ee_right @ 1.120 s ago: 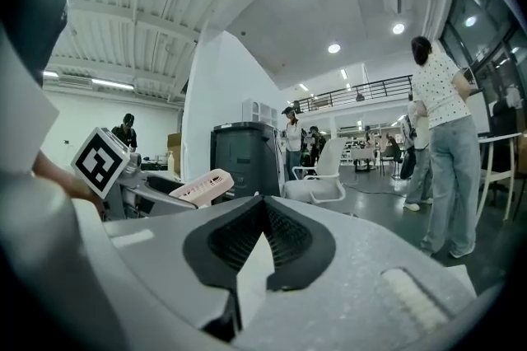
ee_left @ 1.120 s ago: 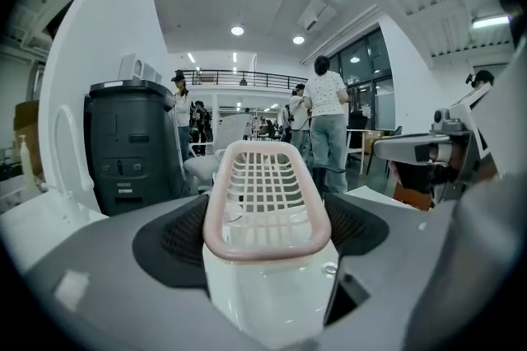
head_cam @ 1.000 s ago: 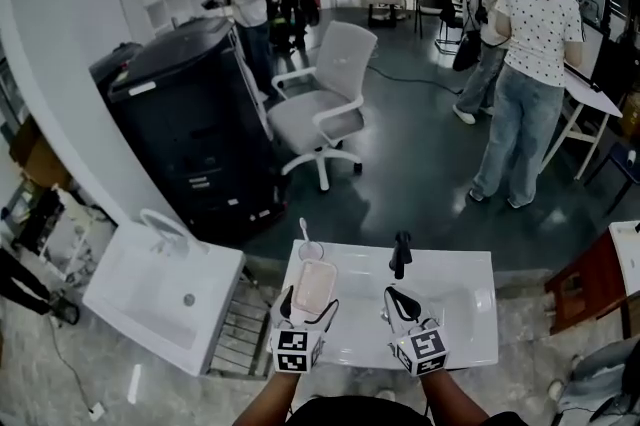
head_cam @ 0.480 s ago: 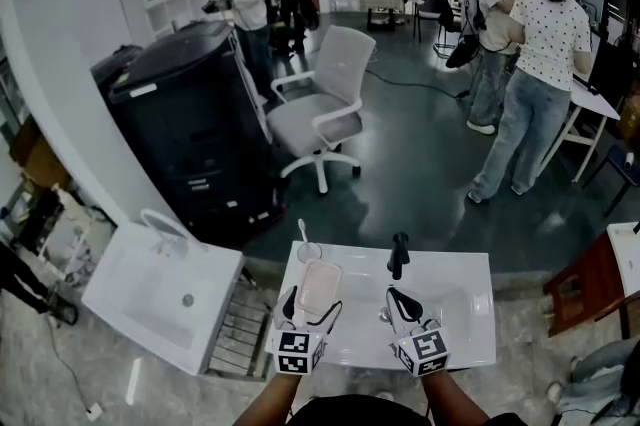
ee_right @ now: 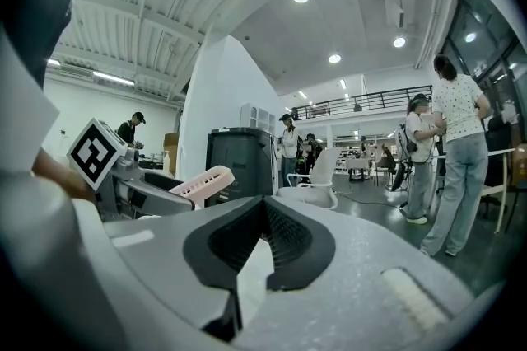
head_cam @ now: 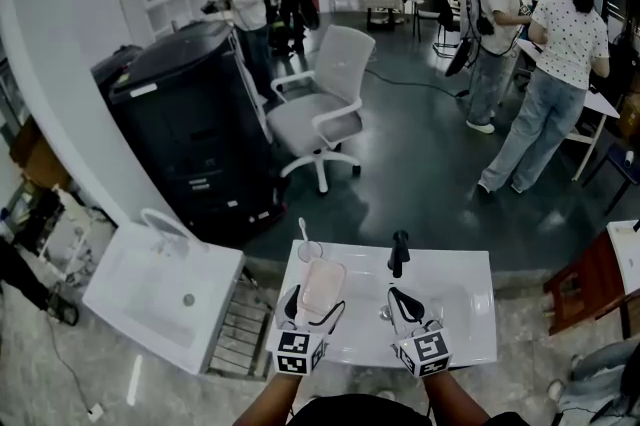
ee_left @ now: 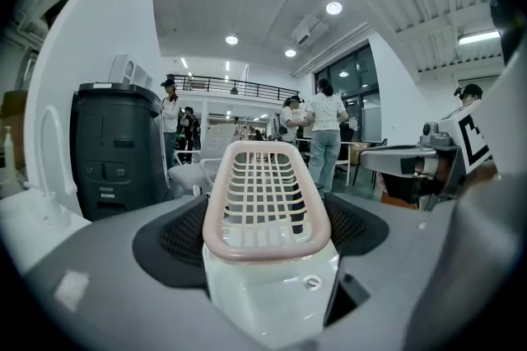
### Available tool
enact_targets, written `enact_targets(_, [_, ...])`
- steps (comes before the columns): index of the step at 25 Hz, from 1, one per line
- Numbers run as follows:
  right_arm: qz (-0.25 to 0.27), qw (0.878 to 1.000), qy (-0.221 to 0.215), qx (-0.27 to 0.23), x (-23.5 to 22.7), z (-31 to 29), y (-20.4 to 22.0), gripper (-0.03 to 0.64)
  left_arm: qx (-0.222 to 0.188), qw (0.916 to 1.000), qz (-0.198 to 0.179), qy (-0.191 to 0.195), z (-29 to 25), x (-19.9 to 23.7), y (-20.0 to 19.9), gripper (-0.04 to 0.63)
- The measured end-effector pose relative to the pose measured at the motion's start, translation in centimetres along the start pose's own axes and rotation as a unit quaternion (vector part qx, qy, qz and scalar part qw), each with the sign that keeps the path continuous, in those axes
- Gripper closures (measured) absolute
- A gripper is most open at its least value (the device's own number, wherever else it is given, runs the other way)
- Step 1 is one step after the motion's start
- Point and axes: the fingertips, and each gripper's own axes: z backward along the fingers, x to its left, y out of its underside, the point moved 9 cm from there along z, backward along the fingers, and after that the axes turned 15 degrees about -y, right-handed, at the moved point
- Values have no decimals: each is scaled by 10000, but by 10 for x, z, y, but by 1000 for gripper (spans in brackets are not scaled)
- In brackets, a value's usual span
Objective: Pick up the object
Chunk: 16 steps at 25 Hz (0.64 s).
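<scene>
Pink slotted tray [ee_left: 265, 186], left claw [head_cam: 315, 306] clamped

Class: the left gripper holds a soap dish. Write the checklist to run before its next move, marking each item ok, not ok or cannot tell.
1. Left gripper shut on the soap dish: ok.
2. Pink tray seated on the dish's white base: ok.
3. Dish lifted off the white sink: cannot tell.
4. Right gripper shut and empty: ok.
5. Black faucet apart from both grippers: ok.
</scene>
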Motion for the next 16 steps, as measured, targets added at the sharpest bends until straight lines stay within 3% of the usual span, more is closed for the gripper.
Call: enact_targets(16, [-36,9995,324,-39,2,9,5,615,-71,9998,160,28,7,4,4,132])
